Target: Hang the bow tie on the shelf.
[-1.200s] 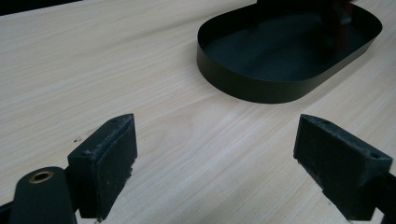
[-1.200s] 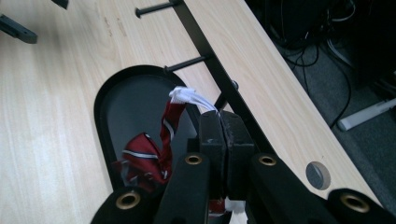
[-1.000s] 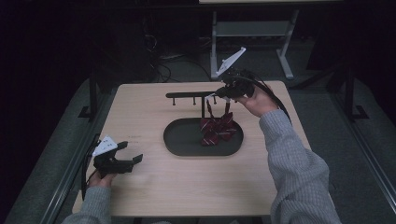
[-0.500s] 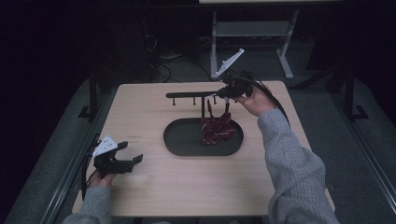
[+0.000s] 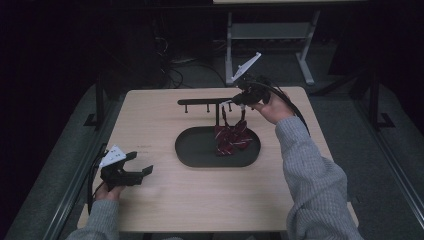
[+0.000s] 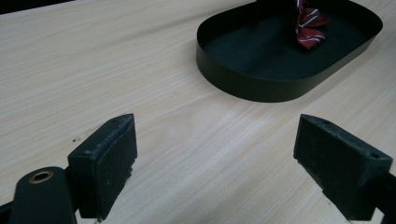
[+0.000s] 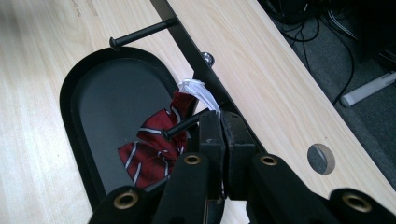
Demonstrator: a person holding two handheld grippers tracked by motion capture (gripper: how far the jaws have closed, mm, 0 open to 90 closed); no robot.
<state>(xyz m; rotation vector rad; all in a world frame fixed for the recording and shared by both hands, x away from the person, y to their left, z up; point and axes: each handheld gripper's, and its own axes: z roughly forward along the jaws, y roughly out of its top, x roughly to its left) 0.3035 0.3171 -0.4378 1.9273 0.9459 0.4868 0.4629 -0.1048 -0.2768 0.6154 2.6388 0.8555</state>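
Note:
A red striped bow tie (image 5: 232, 137) hangs over the black oval tray (image 5: 200, 160), below the black peg rack (image 5: 205, 102). My right gripper (image 5: 235, 100) is up at the rack bar, shut on the tie's white strap (image 7: 201, 91). In the right gripper view the jaws are pressed together (image 7: 220, 126) beside a short peg (image 7: 184, 126), with the bow tie (image 7: 149, 149) dangling under it. I cannot tell whether the strap is looped over that peg. My left gripper (image 5: 142, 167) rests on the table at front left, open and holding nothing (image 6: 215, 163).
A second peg (image 7: 140, 33) juts from the rack farther along the bar. The table has a round cable hole (image 7: 321, 158) behind the rack. The tray wall (image 6: 243, 79) lies ahead of the left gripper across bare wood. Desk legs and cables stand beyond the far edge.

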